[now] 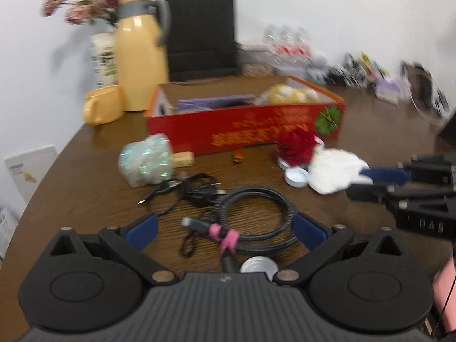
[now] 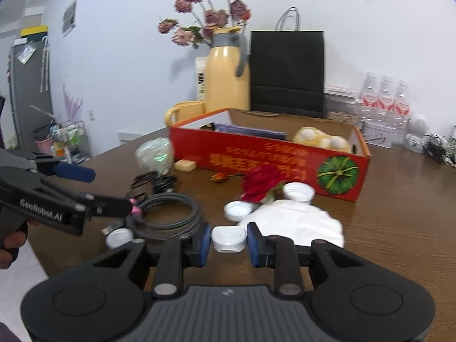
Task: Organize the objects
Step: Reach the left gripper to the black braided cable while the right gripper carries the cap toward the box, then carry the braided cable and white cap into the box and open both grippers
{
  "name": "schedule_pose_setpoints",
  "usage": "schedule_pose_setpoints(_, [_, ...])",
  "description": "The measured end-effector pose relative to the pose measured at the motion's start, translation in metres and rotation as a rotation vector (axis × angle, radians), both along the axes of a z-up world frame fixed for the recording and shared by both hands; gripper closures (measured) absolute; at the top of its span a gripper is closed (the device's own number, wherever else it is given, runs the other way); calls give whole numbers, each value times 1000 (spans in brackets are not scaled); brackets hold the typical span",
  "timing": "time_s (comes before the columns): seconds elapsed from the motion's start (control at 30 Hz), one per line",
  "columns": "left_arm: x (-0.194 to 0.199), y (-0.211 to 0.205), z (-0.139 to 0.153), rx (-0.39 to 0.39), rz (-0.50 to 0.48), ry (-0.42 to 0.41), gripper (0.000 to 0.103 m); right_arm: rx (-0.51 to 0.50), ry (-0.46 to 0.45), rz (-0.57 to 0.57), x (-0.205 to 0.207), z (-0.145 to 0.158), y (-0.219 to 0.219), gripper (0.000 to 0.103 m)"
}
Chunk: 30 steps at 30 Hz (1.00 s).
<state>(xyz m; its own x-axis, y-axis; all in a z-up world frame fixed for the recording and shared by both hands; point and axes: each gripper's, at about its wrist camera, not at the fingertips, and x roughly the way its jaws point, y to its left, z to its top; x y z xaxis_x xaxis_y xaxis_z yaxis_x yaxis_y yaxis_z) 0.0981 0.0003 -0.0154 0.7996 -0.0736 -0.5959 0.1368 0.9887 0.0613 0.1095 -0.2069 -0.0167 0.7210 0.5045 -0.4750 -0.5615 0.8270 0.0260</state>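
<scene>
Brown wood-grain table (image 2: pixel 399 205) against a white wall, cluttered. Long red cardboard box (image 2: pixel 256 159) with open top sits mid-table; inside it a yellow plush item with white spots (image 2: pixel 322 139) and a purple flat item (image 2: pixel 250 131), not identifiable.

Behind box: pale yellow thermos jug with grey lid (image 2: pixel 225 77), yellow mug (image 2: pixel 185 111), black paper bag (image 2: pixel 287 71).

In front of box: red artificial rose (image 2: pixel 262 182), crumpled white cloth (image 2: pixel 296 222) just beside it, two white screw caps (image 2: pixel 238 211) near the rose, coiled grey braided cable with pink ties (image 1: pixel 256 216), thinner black cable bundle (image 1: pixel 188 191), iridescent wrapped lump (image 1: pixel 146 159).

Right gripper (image 2: pixel 229 242): blue pads pressed against both sides of a white rounded plastic cap (image 2: pixel 229 239), clamped. Cap is held just in front of the cloth edge.

Left gripper (image 1: pixel 225 230): fingers spread wide, nothing gripped; braided cable lies on the table between and beyond them. Silver ridged cap (image 1: pixel 258 265) partly visible close under the gripper body.
</scene>
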Motion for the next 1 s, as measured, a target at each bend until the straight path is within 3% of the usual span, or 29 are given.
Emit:
schedule_pose_setpoints(0.27, [38,-24,-9,78,-146,117,0,11,-5,-35,21,0,-13,77])
schedule_pose_setpoints(0.4, [55,-26,-20,94,-152,194,0,19,-15,-46,30,2,-17,77])
schedule_pose_setpoints(0.6, [74,-17,-25,21,-119,266,0,38,-24,-44,43,4,-19,77])
schedule_pose_setpoints(0.8, [72,-17,-26,-4,-90,253,0,50,-17,-31,51,1,-19,77])
schedule_pose_setpoints(1.0, [62,-22,-21,6,-90,216,11,59,-11,-29,53,-1,-19,77])
